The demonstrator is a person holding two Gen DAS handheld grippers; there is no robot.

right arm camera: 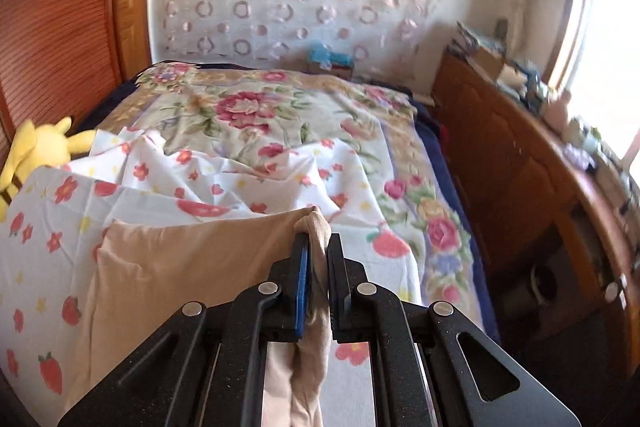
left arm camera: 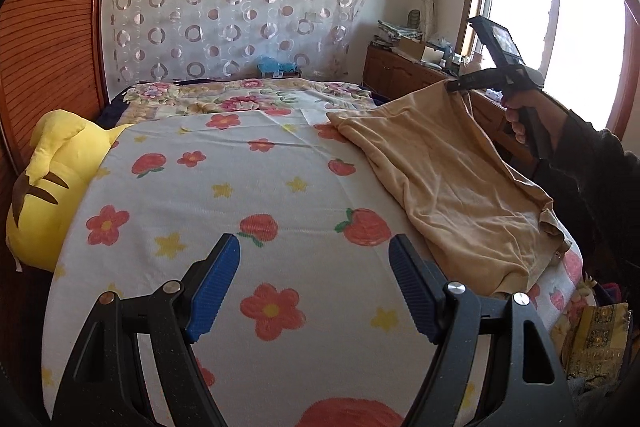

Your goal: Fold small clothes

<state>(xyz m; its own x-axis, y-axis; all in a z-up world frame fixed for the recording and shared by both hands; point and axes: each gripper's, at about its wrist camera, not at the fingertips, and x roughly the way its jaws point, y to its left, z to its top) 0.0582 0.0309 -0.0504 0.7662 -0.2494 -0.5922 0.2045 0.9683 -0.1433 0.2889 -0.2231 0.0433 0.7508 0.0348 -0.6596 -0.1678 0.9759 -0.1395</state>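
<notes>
A tan garment (left arm camera: 448, 187) lies on the right side of the bed, on a white sheet with red flowers and strawberries (left arm camera: 248, 187). My right gripper (left arm camera: 454, 85) is shut on the garment's far corner and lifts it above the bed; in the right wrist view the tan cloth (right arm camera: 192, 251) is pinched between its blue pads (right arm camera: 302, 267), my right gripper (right arm camera: 318, 243) closed on it. My left gripper (left arm camera: 314, 255) is open and empty, low over the sheet, left of the garment's near edge.
A yellow plush toy (left arm camera: 52, 179) lies at the bed's left edge by the wooden wall panel. A floral quilt (right arm camera: 256, 111) covers the far end. A cluttered wooden cabinet (right arm camera: 532, 163) runs along the right under the window. Bags (left arm camera: 596, 339) sit beside the bed's near right corner.
</notes>
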